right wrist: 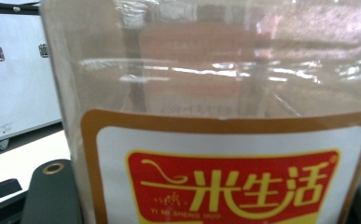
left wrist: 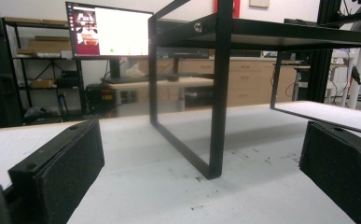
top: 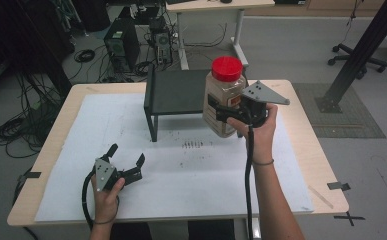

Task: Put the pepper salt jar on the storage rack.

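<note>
High view: right gripper (top: pixel 224 112) clamps red-capped jar (top: pixel 223 95) at mid-body, held upright in the air beside black shelf (top: pixel 173 92). Right gripper view alone gives the label: "YI MI SHENG HUO". Left gripper (top: pixel 128 161) rests on white mat (top: pixel 181 170), jaws spread, nothing between them

Overhead view; two low, close views
</note>
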